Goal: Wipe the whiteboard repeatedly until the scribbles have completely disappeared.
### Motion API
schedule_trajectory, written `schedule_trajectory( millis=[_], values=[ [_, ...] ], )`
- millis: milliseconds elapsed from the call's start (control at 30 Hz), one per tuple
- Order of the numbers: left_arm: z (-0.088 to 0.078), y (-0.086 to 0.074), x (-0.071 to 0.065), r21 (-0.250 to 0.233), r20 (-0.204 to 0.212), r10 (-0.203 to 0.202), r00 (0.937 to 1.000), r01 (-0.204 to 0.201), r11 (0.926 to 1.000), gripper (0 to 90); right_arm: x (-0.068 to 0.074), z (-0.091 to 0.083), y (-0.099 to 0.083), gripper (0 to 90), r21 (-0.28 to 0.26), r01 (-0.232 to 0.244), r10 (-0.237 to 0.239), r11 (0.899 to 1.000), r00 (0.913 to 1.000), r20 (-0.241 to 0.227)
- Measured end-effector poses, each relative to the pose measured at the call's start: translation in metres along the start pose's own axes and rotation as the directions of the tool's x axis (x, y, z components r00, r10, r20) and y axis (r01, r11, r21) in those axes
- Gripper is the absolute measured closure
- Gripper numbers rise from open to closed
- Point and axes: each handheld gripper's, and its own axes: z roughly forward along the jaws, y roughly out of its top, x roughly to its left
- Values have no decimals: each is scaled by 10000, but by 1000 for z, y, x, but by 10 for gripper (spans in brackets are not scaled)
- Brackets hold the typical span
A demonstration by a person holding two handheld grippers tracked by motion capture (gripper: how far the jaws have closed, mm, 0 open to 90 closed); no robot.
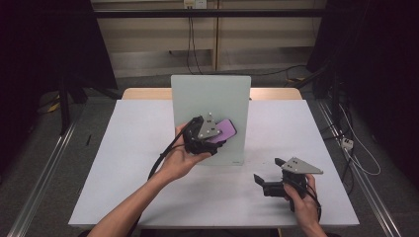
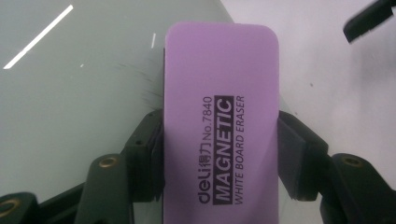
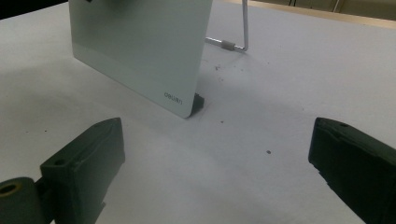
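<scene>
The left gripper (image 1: 213, 139) is clamped on a purple magnetic whiteboard eraser (image 2: 219, 121), its black pads pressing the eraser's two long sides so that the printed back faces the camera and the wiping face meets the board. In the high view the eraser (image 1: 225, 130) lies against the lower right part of the standing glass whiteboard (image 1: 207, 91), tilted, with the person's left hand (image 1: 180, 159) coming up from below the board's bottom edge. That sideways hold probably keeps the eraser flat on the surface while it sweeps; faint dark marks show on the board just left of the eraser.

To the right of the board, well apart from it, the right gripper (image 1: 268, 174) rests low over the white table (image 1: 128, 163) with its jaws spread wide and nothing between them, apparently idle. Its own view looks at the board's lower corner and wire stand (image 3: 233, 37).
</scene>
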Motion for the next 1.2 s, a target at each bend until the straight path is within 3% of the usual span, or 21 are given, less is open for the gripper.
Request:
schedule_trajectory(
  millis=[267,400,700,1033,1200],
  values=[
    [11,-12,-14,314,374,169,9992,-180,9993,412,-1,-1,0,37,-19,27,-27,10000,10000,19],
    [10,-12,-11,242,492,-100,9987,88,9997,412,-1,-1,0,37,-19,5,-5,10000,10000,23],
    [-10,0,10,-97,-168,-320,9993,318,9994,412,-1,-1,0,37,-2,52,-52,10000,10000,-4],
    [-38,12,39,-741,-918,-802,9925,735,9945,412,-1,-1,0,37,-5,50,-50,10000,10000,-4],
    [-42,11,43,-899,-984,-959,9905,871,9921,412,0,-1,0,37,6,50,-50,10000,10000,-18]
  ],
)
